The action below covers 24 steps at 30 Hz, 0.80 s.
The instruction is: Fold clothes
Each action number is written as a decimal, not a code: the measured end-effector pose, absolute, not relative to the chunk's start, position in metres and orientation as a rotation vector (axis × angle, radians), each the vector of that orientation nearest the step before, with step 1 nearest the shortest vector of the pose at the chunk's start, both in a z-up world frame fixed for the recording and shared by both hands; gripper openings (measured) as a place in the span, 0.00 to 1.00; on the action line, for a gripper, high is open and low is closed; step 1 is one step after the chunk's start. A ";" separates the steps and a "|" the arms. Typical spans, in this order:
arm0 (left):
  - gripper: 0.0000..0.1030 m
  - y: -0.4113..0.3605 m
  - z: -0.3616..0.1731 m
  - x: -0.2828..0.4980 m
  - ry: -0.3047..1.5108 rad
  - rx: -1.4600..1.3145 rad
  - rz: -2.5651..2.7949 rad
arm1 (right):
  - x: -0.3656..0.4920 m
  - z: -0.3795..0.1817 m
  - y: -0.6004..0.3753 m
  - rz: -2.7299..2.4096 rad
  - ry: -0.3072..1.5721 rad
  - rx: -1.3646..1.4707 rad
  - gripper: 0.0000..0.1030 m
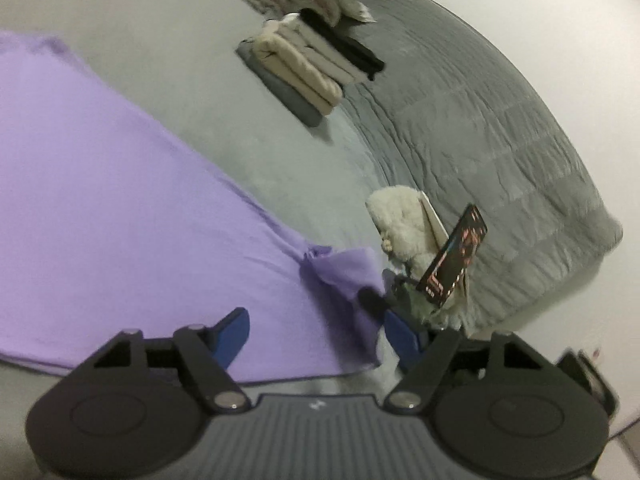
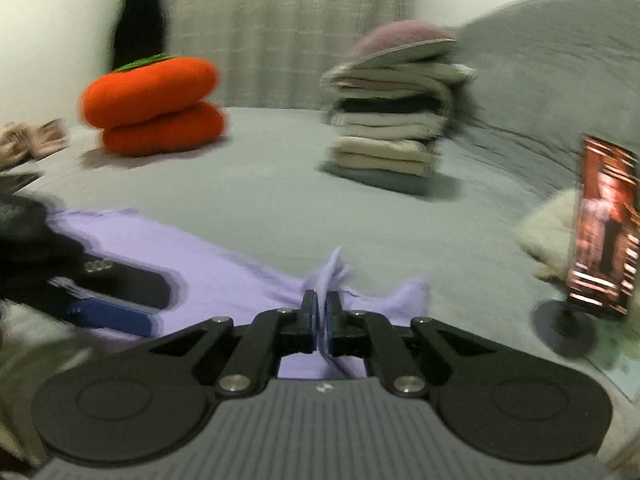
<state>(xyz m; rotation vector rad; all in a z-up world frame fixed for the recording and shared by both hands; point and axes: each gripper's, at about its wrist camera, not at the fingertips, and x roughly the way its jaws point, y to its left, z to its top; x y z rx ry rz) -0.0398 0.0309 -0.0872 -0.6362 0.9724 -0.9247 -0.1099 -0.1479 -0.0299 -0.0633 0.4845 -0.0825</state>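
Note:
A lilac garment [image 1: 120,200] lies spread flat on the grey bed sheet [image 1: 248,148]. My left gripper [image 1: 316,332] is open low over the garment's near edge, its blue fingers [image 1: 232,332] standing wide apart with cloth beneath them and nothing pressed. In the right wrist view my right gripper [image 2: 322,312] is shut on a bunched fold of the lilac garment [image 2: 224,272], and a tuft of cloth sticks up above the pads. The left gripper's blue finger [image 2: 112,316] shows at the left of that view, over the same garment.
A stack of folded clothes [image 2: 388,140] stands further back on the bed. Two orange pumpkin cushions [image 2: 152,104] sit at the back left. A grey quilt [image 1: 480,128] covers the right side. A phone on a stand [image 2: 604,224] and a white fluffy item [image 1: 400,224] are close on the right.

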 end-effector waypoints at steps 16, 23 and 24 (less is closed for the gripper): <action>0.52 0.018 -0.097 -0.025 1.025 -0.708 -0.812 | -0.109 -0.061 -0.101 0.083 0.545 -0.241 0.14; 0.51 0.013 -0.097 -0.020 1.040 -0.720 -0.807 | -0.101 -0.062 -0.099 0.059 0.517 -0.297 0.45; 0.51 0.012 -0.097 -0.019 1.042 -0.721 -0.809 | -0.100 -0.062 -0.099 0.057 0.514 -0.303 0.45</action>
